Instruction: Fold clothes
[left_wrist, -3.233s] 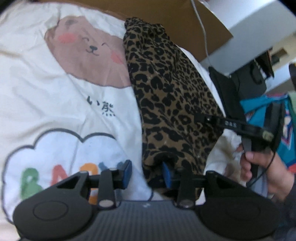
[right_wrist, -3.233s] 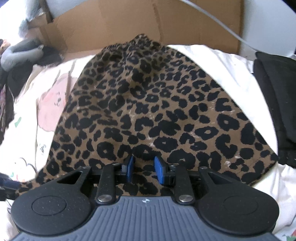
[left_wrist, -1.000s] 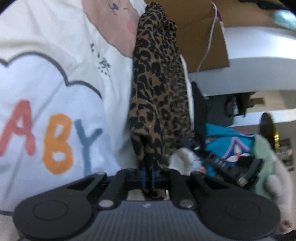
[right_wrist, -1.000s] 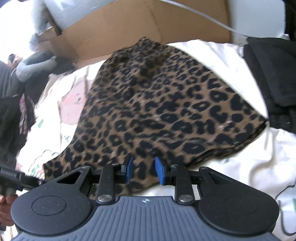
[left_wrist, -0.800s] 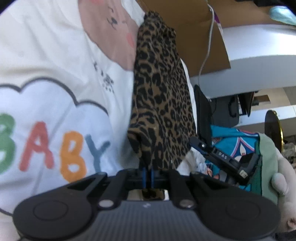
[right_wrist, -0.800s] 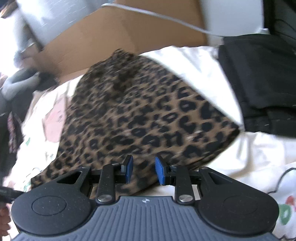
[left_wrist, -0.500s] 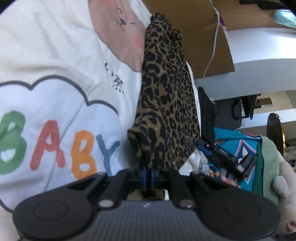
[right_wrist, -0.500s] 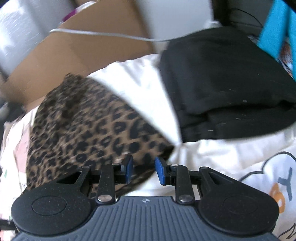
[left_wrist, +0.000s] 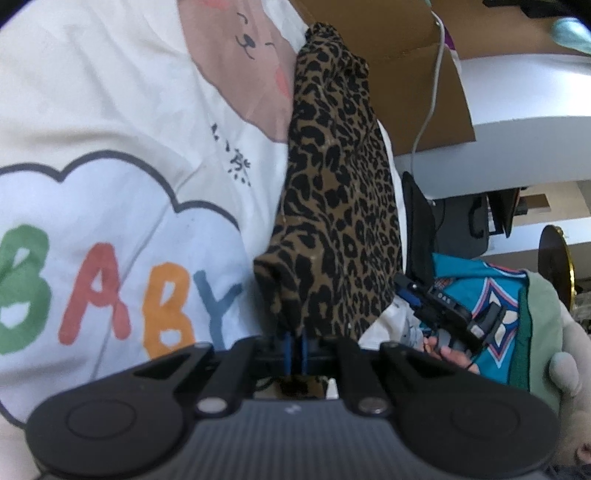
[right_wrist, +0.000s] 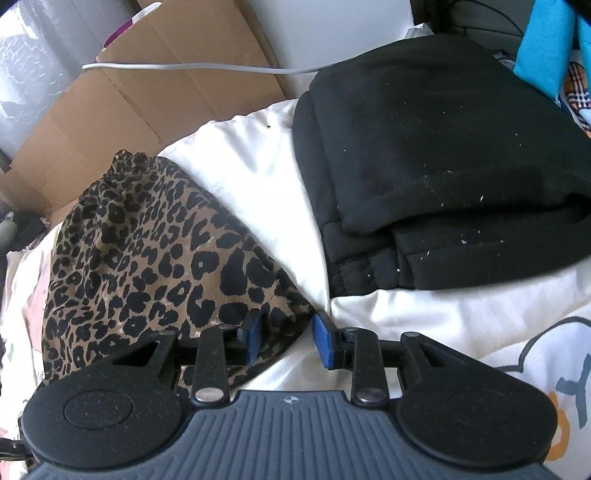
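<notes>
The left gripper (left_wrist: 294, 349) is pinching the near corner of the one leopard-print garment (left_wrist: 332, 206), lifting that edge off the white blanket (left_wrist: 110, 122) with the bear and "BABY" print. Only the left view is showing that print, plus the person's hand (left_wrist: 448, 354) holding the right gripper. The right view is showing what the left one barely catches: one folded black garment (right_wrist: 436, 155) on the far right. The right gripper (right_wrist: 286, 341) is sitting wide apart over the leopard piece's right corner, gripping nothing.
</notes>
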